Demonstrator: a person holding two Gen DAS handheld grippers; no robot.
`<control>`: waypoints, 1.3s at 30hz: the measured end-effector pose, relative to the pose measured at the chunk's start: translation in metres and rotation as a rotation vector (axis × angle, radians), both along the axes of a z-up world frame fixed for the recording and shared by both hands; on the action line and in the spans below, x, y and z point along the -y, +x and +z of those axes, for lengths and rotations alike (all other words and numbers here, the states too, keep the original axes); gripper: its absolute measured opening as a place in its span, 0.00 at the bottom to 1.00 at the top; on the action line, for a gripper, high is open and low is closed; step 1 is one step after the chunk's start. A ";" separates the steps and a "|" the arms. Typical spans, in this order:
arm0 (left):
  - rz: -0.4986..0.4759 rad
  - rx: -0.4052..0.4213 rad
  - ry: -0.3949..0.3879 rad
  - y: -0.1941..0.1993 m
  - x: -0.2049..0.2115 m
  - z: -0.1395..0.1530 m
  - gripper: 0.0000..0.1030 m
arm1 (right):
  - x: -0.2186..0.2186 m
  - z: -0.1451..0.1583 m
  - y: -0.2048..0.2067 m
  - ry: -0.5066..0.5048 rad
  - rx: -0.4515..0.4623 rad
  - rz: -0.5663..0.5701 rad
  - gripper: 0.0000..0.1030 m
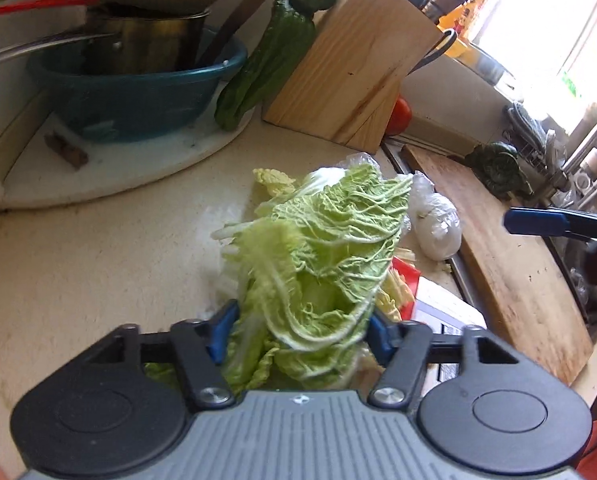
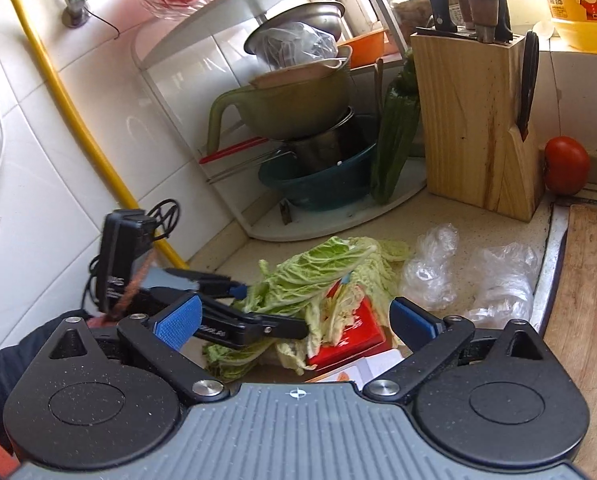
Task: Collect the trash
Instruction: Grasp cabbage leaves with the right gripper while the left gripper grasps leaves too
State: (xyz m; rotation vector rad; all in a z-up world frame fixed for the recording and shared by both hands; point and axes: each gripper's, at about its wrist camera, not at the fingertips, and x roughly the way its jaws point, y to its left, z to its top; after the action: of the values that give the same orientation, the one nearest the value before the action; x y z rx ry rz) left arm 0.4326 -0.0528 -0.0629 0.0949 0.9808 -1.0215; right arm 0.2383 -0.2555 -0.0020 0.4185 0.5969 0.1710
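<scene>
Left tool point(image 1: 298, 334) has its blue pads clenched on a bunch of cabbage leaves point(image 1: 318, 248), the pads pressing into the stalk end from both sides while the crinkled green tips stick out away from it over the tabletop point(image 1: 78, 264). Seen from the right wrist camera, this same tool point(image 2: 274, 312) reaches in from the left and bites into the leaf pile point(image 2: 322, 276), which lies partly across a red and white box point(image 2: 354, 332) at the near edge. Right tool point(image 2: 294, 320) is released, its jaws standing wide apart with nothing pressed between them, poised near the box and the leaves. Two crumpled clear plastic bags point(image 2: 430, 268) lie on the tabletop just right of the cabbage, close to the metal rim of the sink. A wooden cutting board point(image 1: 510, 264) sits farther right. At the far side stands a wooden knife block point(image 2: 474, 120) with a tomato point(image 2: 566, 164) just right of it and a long green pepper point(image 2: 394, 140) leaning on its left. Stacked bowls and a pot fill a teal basin point(image 2: 318, 184) in the far corner rack.
</scene>
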 end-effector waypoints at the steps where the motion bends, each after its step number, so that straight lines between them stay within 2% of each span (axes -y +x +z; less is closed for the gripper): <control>1: 0.022 -0.020 -0.013 0.001 -0.004 0.000 0.51 | 0.001 -0.001 0.001 -0.001 -0.004 -0.003 0.98; 2: 0.048 -0.041 -0.031 0.001 -0.011 0.001 0.46 | 0.001 -0.001 0.003 -0.001 -0.009 -0.003 0.98; 4: 0.096 -0.088 -0.079 0.002 -0.025 0.001 0.42 | 0.002 -0.003 0.008 -0.004 -0.024 0.000 0.97; 8: 0.225 -0.143 -0.158 0.001 -0.055 0.003 0.37 | -0.002 -0.002 0.018 -0.069 -0.027 0.026 0.91; 11: 0.293 -0.155 -0.214 -0.004 -0.073 0.008 0.37 | -0.010 -0.004 0.031 -0.125 -0.052 0.068 0.86; 20: 0.404 -0.156 -0.283 -0.014 -0.106 0.013 0.37 | -0.053 -0.023 0.086 -0.206 -0.105 0.260 0.87; 23: 0.426 -0.152 -0.291 -0.017 -0.111 0.015 0.37 | -0.072 -0.035 0.101 -0.274 -0.119 0.293 0.87; 27: 0.446 -0.160 -0.309 -0.019 -0.117 0.014 0.37 | -0.101 -0.047 0.108 -0.462 -0.101 0.312 0.86; 30: 0.461 -0.165 -0.320 -0.020 -0.121 0.012 0.37 | -0.114 -0.050 0.104 -0.561 -0.080 0.316 0.76; 32: 0.467 -0.171 -0.324 -0.020 -0.121 0.011 0.37 | -0.114 -0.049 0.102 -0.577 -0.074 0.297 0.62; 35: 0.468 -0.178 -0.327 -0.019 -0.122 0.010 0.37 | -0.107 -0.045 0.098 -0.541 -0.087 0.289 0.49; 37: 0.467 -0.178 -0.330 -0.019 -0.122 0.010 0.37 | -0.103 -0.042 0.098 -0.514 -0.093 0.287 0.44; 39: 0.468 -0.182 -0.340 -0.019 -0.124 0.010 0.37 | -0.095 -0.038 0.097 -0.424 -0.119 0.278 0.41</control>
State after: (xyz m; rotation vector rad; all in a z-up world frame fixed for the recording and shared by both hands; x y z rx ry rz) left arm 0.4139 0.0707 -0.0530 -0.4959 0.9210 -0.7553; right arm 0.3357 -0.1608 -0.0403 -0.0679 0.7874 0.2792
